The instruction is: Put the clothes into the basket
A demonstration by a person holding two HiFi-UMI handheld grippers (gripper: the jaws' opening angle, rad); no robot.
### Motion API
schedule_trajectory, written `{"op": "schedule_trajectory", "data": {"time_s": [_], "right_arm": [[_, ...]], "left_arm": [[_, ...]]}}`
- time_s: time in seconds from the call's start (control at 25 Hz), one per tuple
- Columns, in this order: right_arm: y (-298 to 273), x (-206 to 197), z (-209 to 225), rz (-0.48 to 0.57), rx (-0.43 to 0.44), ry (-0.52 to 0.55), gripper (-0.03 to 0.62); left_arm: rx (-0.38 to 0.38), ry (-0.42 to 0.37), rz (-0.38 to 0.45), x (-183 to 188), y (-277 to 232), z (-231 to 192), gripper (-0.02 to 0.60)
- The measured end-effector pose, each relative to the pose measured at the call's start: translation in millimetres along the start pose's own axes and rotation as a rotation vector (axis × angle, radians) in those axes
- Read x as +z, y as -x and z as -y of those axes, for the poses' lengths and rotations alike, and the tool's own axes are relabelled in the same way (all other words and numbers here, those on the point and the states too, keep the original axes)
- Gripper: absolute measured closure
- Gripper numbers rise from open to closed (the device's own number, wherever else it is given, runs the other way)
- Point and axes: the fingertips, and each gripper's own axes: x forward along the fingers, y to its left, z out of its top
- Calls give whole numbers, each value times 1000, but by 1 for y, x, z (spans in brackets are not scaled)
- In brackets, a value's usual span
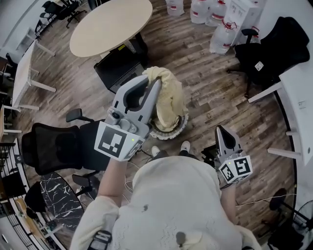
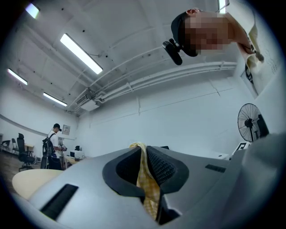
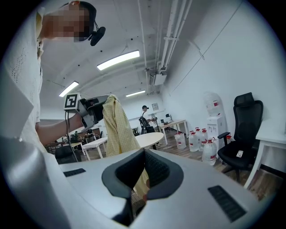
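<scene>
A pale yellow checked garment [image 1: 168, 95] hangs from my left gripper [image 1: 150, 82], which is shut on its top edge. The cloth drapes down into a round woven basket [image 1: 172, 132] on the wooden floor in front of my feet. In the left gripper view the yellow fabric [image 2: 149, 188] is pinched between the dark pads of the left gripper [image 2: 144, 150]. My right gripper [image 1: 221, 129] is low at my right side, shut, with nothing in it. The right gripper view shows that right gripper [image 3: 144, 154] closed, and beyond it the left gripper [image 3: 96, 109] holding the garment [image 3: 117, 127] up.
A round beige table [image 1: 110, 24] and a black box [image 1: 117, 68] stand behind the basket. A black office chair [image 1: 54, 146] is at my left and another [image 1: 274, 49] at the right by a white desk [image 1: 301, 102]. Water jugs [image 1: 205, 12] line the far wall.
</scene>
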Motion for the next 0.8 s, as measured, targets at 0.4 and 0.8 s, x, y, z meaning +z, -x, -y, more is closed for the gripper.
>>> {"op": "schedule_trajectory", "data": {"time_s": [0.4,0.8], "right_arm": [[-19,-13,-18,-40,21,-5,584],[-36,-22,-28,-69,4,-18,585]], "left_arm": [[2,70,-158,-80,16,-3,530],[-5,112,-307,-156,45,-10,529]]}}
